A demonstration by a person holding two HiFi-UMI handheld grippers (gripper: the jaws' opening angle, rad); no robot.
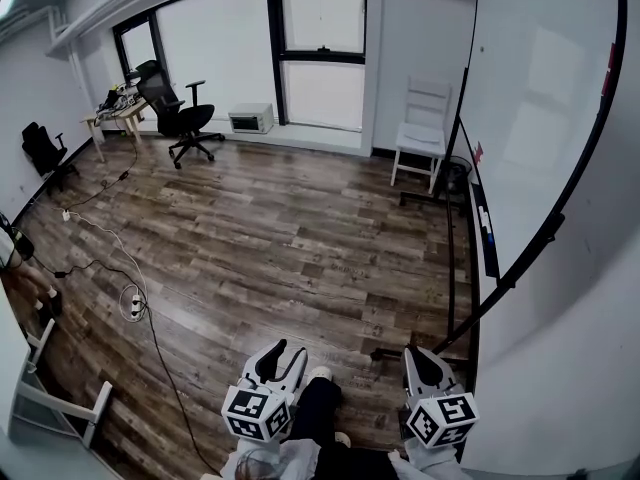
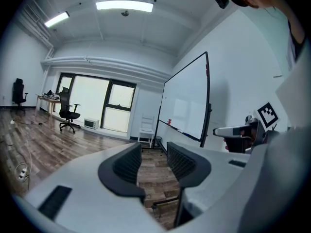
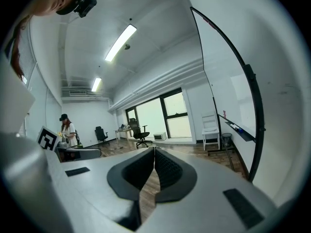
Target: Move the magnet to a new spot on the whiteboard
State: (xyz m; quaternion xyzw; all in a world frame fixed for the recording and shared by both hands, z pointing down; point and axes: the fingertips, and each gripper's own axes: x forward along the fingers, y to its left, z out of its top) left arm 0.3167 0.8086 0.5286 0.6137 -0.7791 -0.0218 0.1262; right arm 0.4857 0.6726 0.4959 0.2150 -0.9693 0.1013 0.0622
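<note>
Low at six o'clock, left claw [image 1: 284, 356] gapes empty and right claw [image 1: 424, 360] sits pinched shut on nothing, I judge because the red magnet [image 1: 478, 152] waits well away at one o'clock on the whiteboard [image 1: 540, 98].

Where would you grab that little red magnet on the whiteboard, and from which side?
Probably pinch the red magnet by two opposite edges, coming straight at the front face of the whiteboard. It sits flat against the upright board, low down, so only its rim stands out to catch. It is too small here to tell its exact shape.
</note>
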